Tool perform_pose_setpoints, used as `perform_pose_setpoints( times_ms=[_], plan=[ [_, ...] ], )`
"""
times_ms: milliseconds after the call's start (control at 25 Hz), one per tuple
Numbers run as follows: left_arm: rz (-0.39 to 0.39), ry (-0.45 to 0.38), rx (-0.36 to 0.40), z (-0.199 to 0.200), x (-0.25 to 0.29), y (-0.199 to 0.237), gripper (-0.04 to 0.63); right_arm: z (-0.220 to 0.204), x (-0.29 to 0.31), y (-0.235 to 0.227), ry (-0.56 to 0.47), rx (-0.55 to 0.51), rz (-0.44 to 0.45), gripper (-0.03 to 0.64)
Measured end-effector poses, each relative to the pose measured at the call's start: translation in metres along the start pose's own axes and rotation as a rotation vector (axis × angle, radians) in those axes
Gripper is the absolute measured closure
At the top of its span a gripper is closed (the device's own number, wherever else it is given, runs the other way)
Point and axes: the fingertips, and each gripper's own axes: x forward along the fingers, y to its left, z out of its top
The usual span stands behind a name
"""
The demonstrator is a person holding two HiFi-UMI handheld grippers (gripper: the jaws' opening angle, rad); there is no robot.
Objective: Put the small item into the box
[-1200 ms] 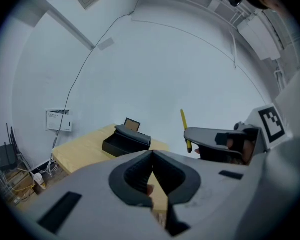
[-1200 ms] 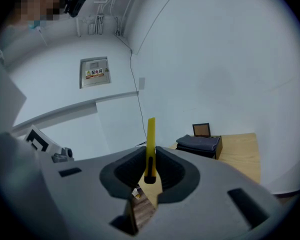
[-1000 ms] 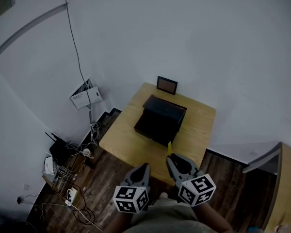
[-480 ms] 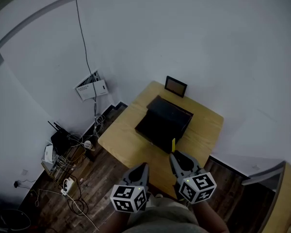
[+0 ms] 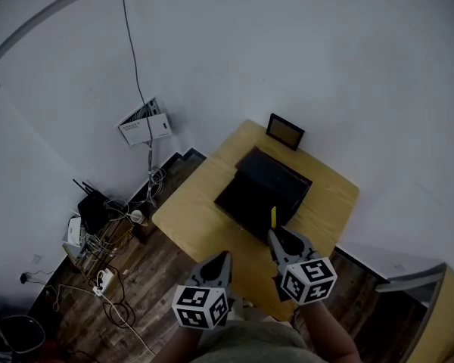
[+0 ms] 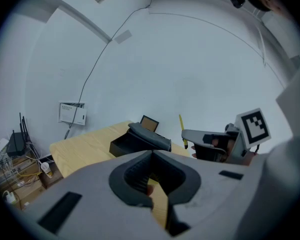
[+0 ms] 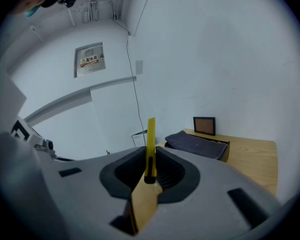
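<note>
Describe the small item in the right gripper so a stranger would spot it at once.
Find the wooden table with a black box on it. Near the box's front edge the right gripper holds a slim yellow cutter upright. It is the only bright yellow thing among grey, black and wood.

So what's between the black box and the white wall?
A small dark-framed brown picture stands there on the light wooden table, behind the open black box; the head view shows it.

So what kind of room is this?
Probably a plain office or utility corner: a small wooden table, bare white walls, and a router and tangled cables on the floor.
</note>
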Motion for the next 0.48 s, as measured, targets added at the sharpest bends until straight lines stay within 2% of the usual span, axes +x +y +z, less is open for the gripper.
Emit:
perform_pose_setpoints(
  times_ms=[480],
  plan=[
    [-0.033, 0.064, -0.004, 0.008, 0.055, 0.027, 0.592, -0.038, 0.081, -0.042, 0.188, -0.041, -0.035, 0.565]
  ],
)
